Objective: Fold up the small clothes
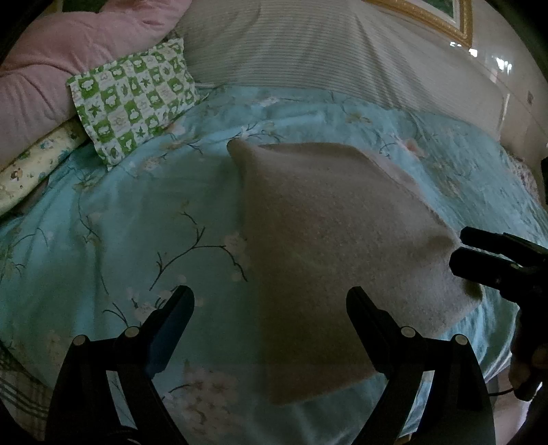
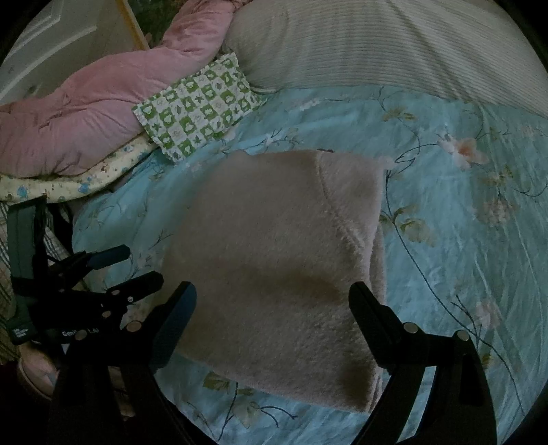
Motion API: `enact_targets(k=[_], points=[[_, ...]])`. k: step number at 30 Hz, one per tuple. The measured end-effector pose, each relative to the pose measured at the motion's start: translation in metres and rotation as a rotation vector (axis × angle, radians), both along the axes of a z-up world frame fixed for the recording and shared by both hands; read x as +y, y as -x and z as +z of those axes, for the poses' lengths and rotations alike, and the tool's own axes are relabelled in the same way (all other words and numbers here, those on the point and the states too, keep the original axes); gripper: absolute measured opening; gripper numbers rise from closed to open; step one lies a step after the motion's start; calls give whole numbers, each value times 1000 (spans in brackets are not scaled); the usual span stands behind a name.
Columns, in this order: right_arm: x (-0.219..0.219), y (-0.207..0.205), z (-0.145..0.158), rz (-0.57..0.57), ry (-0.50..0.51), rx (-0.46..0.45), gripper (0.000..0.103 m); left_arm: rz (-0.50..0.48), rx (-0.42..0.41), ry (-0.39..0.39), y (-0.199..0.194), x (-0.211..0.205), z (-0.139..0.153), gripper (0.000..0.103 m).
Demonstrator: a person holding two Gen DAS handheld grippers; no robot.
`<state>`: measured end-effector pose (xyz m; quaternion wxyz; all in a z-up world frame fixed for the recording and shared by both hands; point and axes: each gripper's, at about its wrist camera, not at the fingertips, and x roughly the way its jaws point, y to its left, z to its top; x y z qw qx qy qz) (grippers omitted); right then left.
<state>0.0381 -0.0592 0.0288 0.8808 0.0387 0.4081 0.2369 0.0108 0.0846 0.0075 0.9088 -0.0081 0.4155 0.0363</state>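
Observation:
A beige fluffy garment lies folded into a rough rectangle on the light blue floral bedcover. My left gripper is open just above the garment's near left edge, nothing between its fingers. The right gripper comes in from the right beside the garment's right corner. In the right wrist view the garment fills the middle, a seam curving across its top layer. There my right gripper is open over the garment's near edge, empty. The left gripper is open at the garment's left side.
A green-and-white chequered pillow lies at the back left, with a pink quilt and a cream floral cloth behind it. A striped grey bolster runs along the back. A gold picture frame hangs beyond.

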Motion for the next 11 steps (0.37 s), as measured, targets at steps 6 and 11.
enact_targets(k=[6,11], points=[[-5,0,1,-10,-6,-2,91,0,4,3,-3,0,0,91],[-9,-1,1,-16,-10,-1,91,3,-1,6,-5,1,1,91]])
